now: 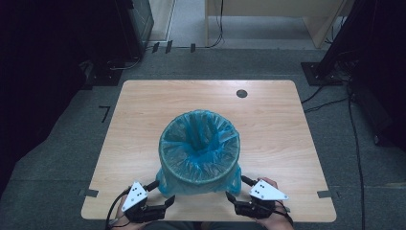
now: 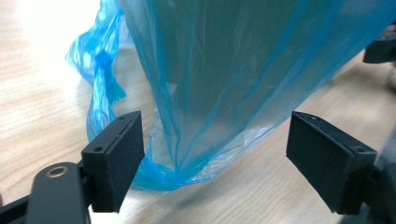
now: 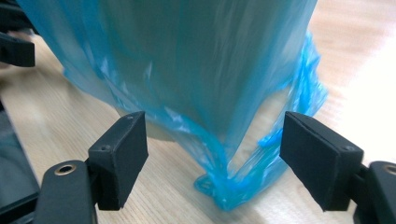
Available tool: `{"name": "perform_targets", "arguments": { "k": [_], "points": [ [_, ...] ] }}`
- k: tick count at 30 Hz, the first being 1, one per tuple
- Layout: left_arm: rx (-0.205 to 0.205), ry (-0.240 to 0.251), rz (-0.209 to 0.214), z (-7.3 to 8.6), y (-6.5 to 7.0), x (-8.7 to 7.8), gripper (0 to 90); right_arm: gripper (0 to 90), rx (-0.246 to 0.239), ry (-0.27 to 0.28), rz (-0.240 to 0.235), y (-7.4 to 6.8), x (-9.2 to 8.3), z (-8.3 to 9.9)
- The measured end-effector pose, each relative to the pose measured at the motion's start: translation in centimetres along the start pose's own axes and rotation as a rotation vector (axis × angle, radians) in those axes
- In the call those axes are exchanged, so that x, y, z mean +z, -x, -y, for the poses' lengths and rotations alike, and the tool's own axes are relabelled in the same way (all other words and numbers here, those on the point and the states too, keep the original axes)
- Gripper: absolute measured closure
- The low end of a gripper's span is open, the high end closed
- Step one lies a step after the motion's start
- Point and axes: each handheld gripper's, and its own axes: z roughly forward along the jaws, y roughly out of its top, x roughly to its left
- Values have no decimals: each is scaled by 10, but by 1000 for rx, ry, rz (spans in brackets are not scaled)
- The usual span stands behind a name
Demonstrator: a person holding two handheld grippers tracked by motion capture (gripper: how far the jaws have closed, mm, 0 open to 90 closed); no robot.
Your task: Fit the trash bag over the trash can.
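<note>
My left gripper and my right gripper sit at the near table edge, jaws spread wide, gripping nothing. The blue bag lines a bin standing mid-table (its loose hem drapes to the tabletop), hanging between each pair of pads without contact.

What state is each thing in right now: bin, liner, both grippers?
bin: upright on the table, lined.
blue bag: mouth open, folded over the bin's rim, skirt hanging down to the tabletop.
left gripper: jaws open, bag's lower edge between them, pads not pressing on it.
right gripper: jaws open, bag's hanging corner between them, not pinched.
</note>
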Motion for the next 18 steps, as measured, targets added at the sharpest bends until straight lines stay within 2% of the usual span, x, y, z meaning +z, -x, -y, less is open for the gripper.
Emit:
{"name": "perform_targets", "arguments": {
  "k": [2,3,6,10,13,16,18],
  "points": [
    [8,31,28,-2,-2,-6,177,233,7,45,-26,6,-11,-3],
    [12,54,36,-3,-3,-9,177,233,7,45,-26,6,-11,-3],
    [3,146,23,-10,-6,-20,207,315,27,105,-26,12,-21,-7],
    [-33,270,-71,-24,-9,-26,481,522,87,218,30,17,-30,-21],
    [-115,321,-162,-40,-12,-22,641,679,141,284,125,20,-28,-36],
    [-161,335,-246,-57,-12,-12,724,808,188,312,236,23,-20,-51],
    [-172,328,-313,-65,-11,0,746,841,202,316,277,23,-11,-58]
  ]
}}
